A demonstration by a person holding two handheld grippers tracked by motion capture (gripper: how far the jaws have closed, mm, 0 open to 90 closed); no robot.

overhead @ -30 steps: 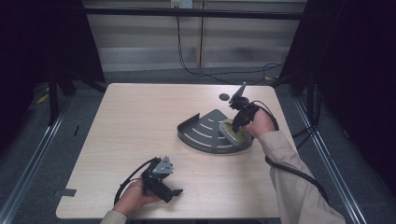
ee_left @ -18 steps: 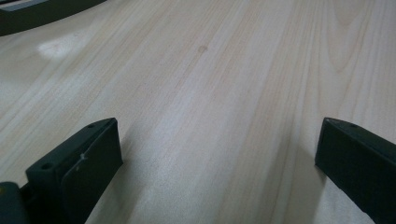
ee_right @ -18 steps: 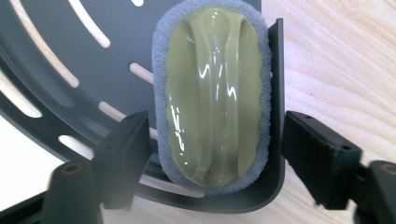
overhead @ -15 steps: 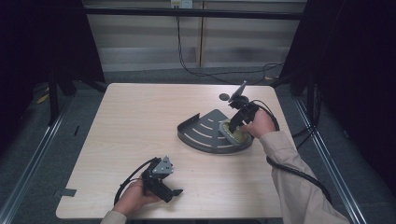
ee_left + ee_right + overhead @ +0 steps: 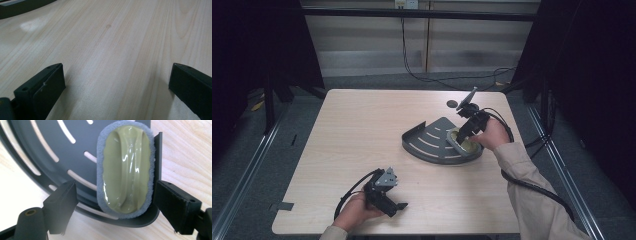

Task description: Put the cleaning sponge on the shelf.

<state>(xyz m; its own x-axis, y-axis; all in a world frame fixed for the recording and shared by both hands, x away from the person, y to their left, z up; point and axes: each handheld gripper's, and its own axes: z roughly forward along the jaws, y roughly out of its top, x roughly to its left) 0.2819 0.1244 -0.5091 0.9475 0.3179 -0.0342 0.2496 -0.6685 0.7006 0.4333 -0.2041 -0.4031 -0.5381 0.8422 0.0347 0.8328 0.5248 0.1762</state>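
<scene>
At the near edge of the wooden table [image 5: 362, 130], the person's left hand [image 5: 354, 215] is resting the left gripper [image 5: 116, 85] low over bare wood, its tongs released and wide apart with nothing between them. Farther across, the right gripper [image 5: 113, 205] is hanging over the right end of a dark grey fan-shaped slotted tray [image 5: 432, 142], its tongs also released, one jaw standing over the tray floor and the other outside the tray's straight wall, neither touching anything. Between them, a little farther on, an oval scrubber [image 5: 126, 167] is lying flat in the tray's corner against that wall: an olive-green glossy top with a raised ridge running its length, rimmed by a grey fuzzy pad. It is probably light; the rim looks soft and likely to compress, while the shiny top looks stiff and perhaps slick. The central ridge seems the best place to pinch. Beyond the tray, a small dark round mark [image 5: 452, 104] is sitting on the table.
</scene>
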